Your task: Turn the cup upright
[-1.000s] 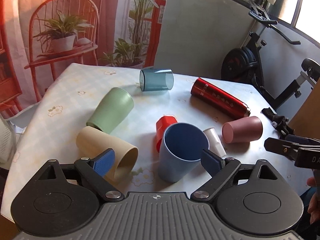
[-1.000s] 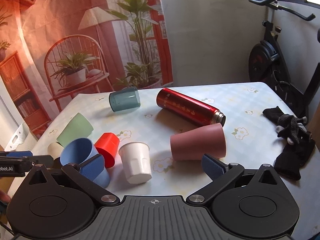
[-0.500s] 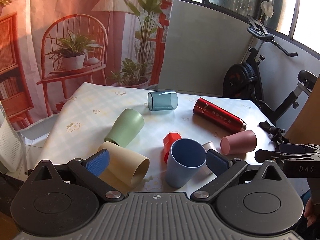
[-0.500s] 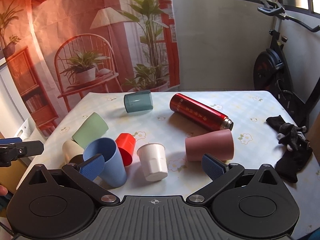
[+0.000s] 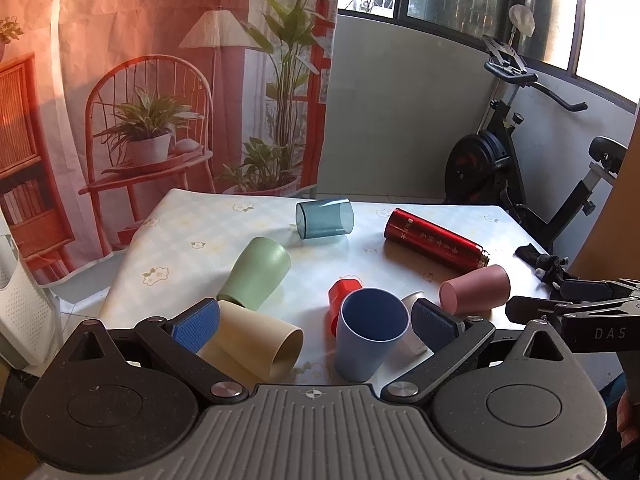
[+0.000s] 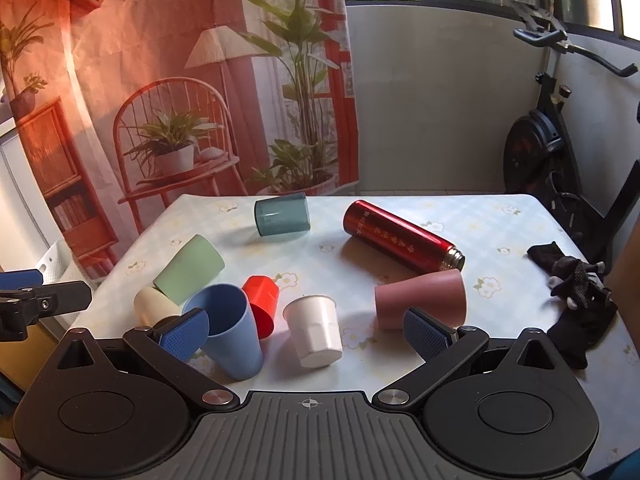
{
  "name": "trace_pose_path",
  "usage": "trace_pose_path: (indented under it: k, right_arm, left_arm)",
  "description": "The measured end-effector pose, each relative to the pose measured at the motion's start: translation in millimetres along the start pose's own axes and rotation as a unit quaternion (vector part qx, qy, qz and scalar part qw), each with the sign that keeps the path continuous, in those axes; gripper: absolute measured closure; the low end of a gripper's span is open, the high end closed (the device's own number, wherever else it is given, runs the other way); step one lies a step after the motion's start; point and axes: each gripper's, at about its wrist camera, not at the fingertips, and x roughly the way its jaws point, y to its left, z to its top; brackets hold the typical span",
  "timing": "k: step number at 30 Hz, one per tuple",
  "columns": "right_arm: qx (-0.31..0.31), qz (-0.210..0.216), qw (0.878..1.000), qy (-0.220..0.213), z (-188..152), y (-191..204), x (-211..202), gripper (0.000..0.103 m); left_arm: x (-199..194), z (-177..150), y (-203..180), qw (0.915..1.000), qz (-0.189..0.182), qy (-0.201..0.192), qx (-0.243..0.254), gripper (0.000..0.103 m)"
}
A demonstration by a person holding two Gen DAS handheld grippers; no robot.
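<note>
white cup (image 5: 414, 300) mostly hidden behind blue cup (image 5: 370, 338)

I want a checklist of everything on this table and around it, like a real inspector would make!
Surface: table under a flowered cloth.
Job's things: blue cup upright; white cup upside down; green cup, beige cup, teal cup, pink cup, red cup lying down.
Clutter: red flask on its side; black gloves.
Grippers: left gripper and right gripper open, empty.
Cables: nothing seen.
Surroundings: exercise bike, printed curtain.
</note>
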Motion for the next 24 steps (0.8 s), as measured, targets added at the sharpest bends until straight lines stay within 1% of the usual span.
trace_pose_path:
  k: [7, 11, 24]
  right_arm:
    - [0.002, -0.001, 1.0, -0.006, 0.3, 0.1, -3.5, 0.001]
    - [0.002, -0.001, 1.0, -0.006, 0.5, 0.1, -4.0, 0.001]
    - [0.003, -0.001, 1.0, -0.007, 0.7, 0.0, -3.9, 0.001]
  left_arm:
    - [-6.8, 1.4, -0.4, 0.9999, 0.002, -0.015, 0.005, 0.0]
    - [-7.4, 2.3, -0.3, 0.9998, -0.001, -0.017, 0.005, 0.0]
    - [-8.0, 1.8, -2.1, 0.9997, 0.007, -0.018, 0.015, 0.0]
